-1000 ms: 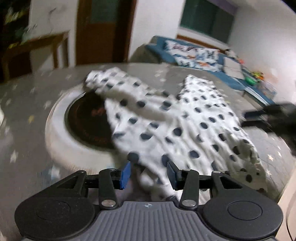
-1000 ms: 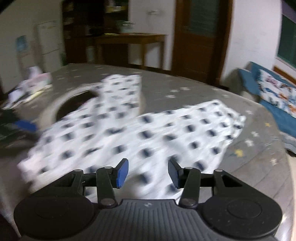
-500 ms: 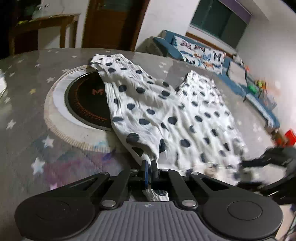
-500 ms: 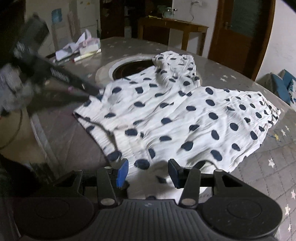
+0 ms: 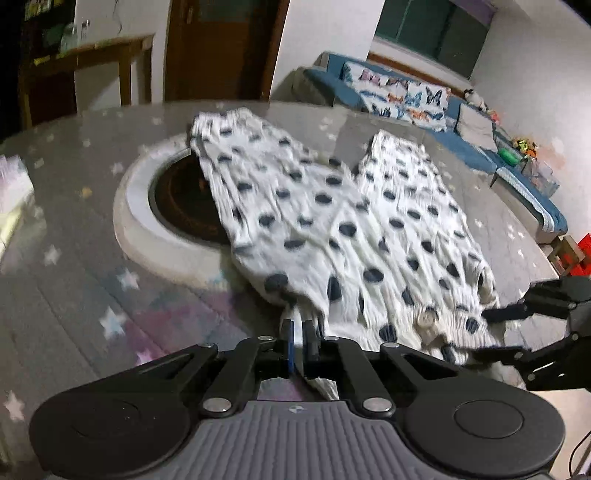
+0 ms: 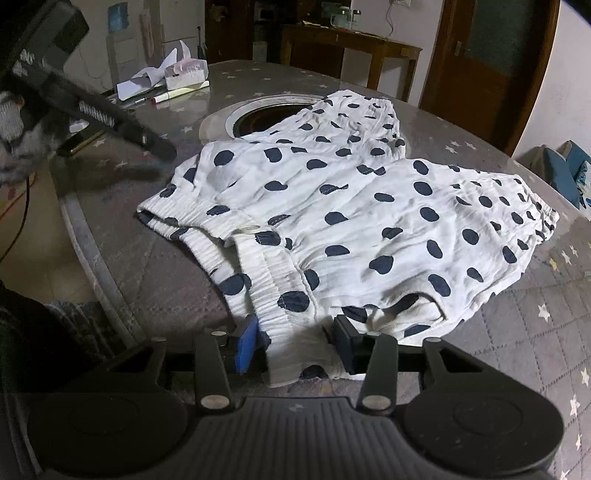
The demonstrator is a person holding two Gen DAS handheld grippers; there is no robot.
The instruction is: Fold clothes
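White spotted trousers (image 6: 354, 206) on the surface: left claw (image 5: 298, 341) pinches the waistband, right claw (image 6: 295, 341) closing around it, ready to lift and fold.

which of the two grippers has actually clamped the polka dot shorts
The left gripper: shut on the white, navy-dotted cotton shorts. The right gripper only straddles the waistband, jaws apart, just closing.

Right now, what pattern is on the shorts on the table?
White with dark navy polka dots on the shorts, clearest in the right wrist view.

You're in a dim room with white walls (image 5: 325, 44), a dark wooden door (image 6: 491, 62), a wooden side table (image 6: 351, 40), a blue sofa (image 5: 476, 155) and a dark window (image 5: 428, 33).
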